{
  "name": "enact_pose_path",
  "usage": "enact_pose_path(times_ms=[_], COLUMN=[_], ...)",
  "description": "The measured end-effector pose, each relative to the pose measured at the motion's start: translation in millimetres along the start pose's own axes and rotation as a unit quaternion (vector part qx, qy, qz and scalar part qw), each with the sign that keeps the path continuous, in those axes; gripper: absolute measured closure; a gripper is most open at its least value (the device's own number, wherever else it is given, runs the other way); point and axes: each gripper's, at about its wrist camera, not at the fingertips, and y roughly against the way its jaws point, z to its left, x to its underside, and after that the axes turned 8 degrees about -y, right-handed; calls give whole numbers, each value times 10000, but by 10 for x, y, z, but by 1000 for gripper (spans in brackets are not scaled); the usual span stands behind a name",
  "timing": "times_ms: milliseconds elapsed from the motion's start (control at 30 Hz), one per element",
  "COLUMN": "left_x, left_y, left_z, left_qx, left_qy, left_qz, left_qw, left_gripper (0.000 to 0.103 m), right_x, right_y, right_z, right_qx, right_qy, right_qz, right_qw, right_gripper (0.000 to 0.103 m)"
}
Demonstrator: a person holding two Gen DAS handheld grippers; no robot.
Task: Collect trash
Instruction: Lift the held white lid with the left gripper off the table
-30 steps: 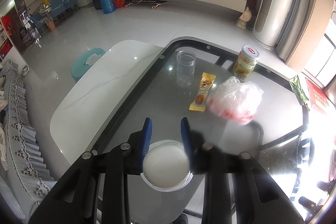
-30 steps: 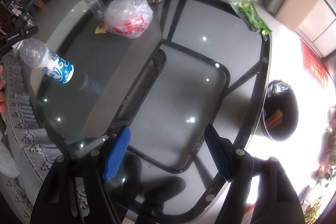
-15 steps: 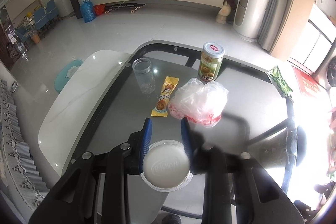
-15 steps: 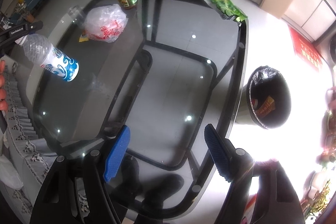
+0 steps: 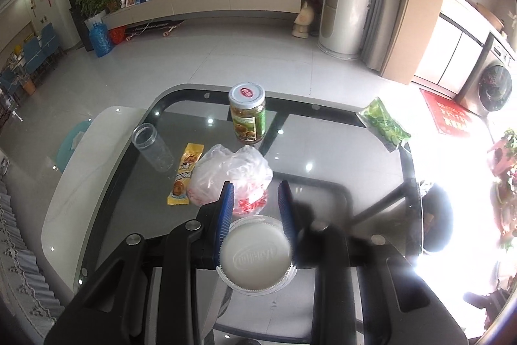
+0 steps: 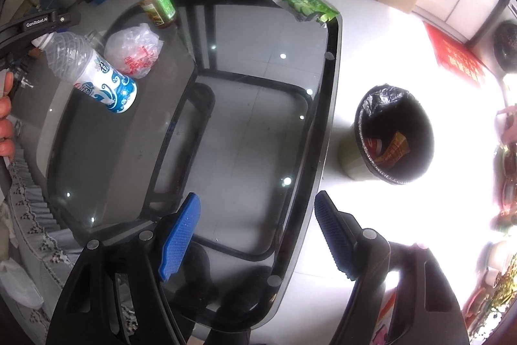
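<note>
A: Since the left tool [image 5: 255,209] is clamped on the neck of the clear plastic bottle with the blue-and-white wave label [image 6: 93,68], just under its white cap [image 5: 255,253], how will that bottle handle?

B: Light, I'd judge; it looks empty, thin-walled and easy to crush. The neck is the stiff part, so that is the sound place to grip. It hangs above the left part of the dark glass table [image 6: 245,105].

A: And the right tool [image 6: 257,236]?

B: Its blue pads stand well apart with nothing between them, over the table's near edge.

A: Where does the bottle belong?

B: Probably the black-lined round bin [image 6: 395,134] on the floor right of the table, with wrappers already in it.
</note>
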Motion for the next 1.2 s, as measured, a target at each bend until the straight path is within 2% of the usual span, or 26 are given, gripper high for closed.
enact_pose_path(times_ms=[633,1200], left_x=[-372,-712], left_y=[-95,-116], left_z=[-1139,-2196], left_qx=[532,967], left_qy=[-592,-1323], left_qz=[-18,-85], left_qw=[9968,9864], left_gripper=[74,74], right_x=[101,156], right_y=[106,218], right_z=[-751,-1358], right_qx=[47,75], right_qy=[-718,-1459], right_qz=[-60,-187], right_qw=[9974,9891], right_gripper=[32,32])
